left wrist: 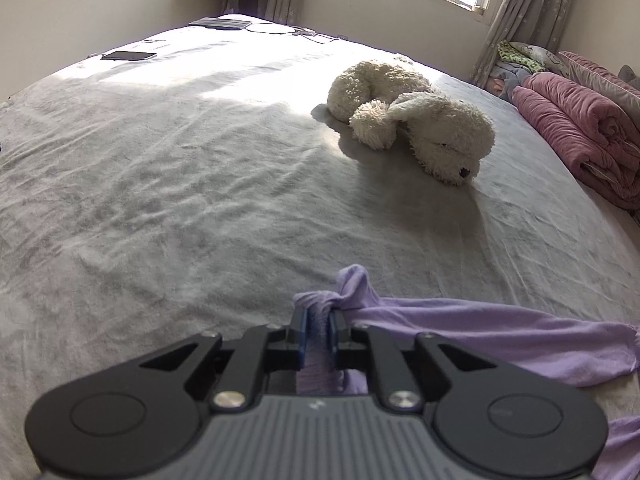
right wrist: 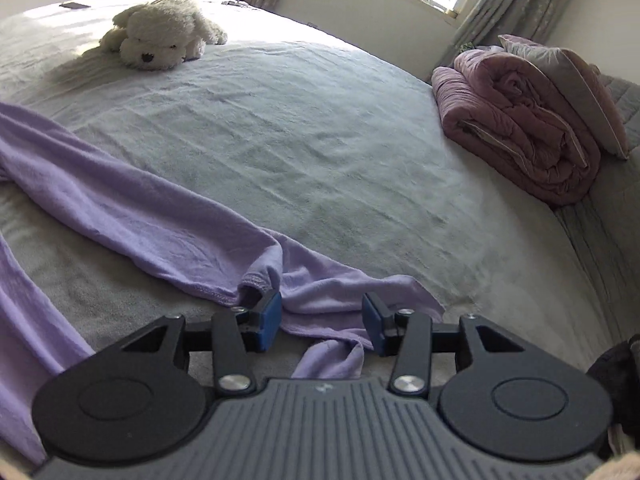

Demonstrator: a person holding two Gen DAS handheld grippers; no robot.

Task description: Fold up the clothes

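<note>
Lilac garment, strewn across the bed, spreading step: left gripper fingers pinch a bunched edge, right gripper fingers stand open over loose cloth; next, probably flatten before folding.

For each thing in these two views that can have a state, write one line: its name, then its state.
Left gripper: jaws narrow, purple cloth bunched between the pads.
Right gripper: open, jaws apart over the cloth, gripping nothing.
Purple garment: unfolded, lying stretched and rumpled across the bed.
Pink quilt: folded into a bundle at the bed's edge.
Plush dog: lying on its side.
Curtains: drawn aside from the window.
Phone: lying flat, screen dark.
</note>
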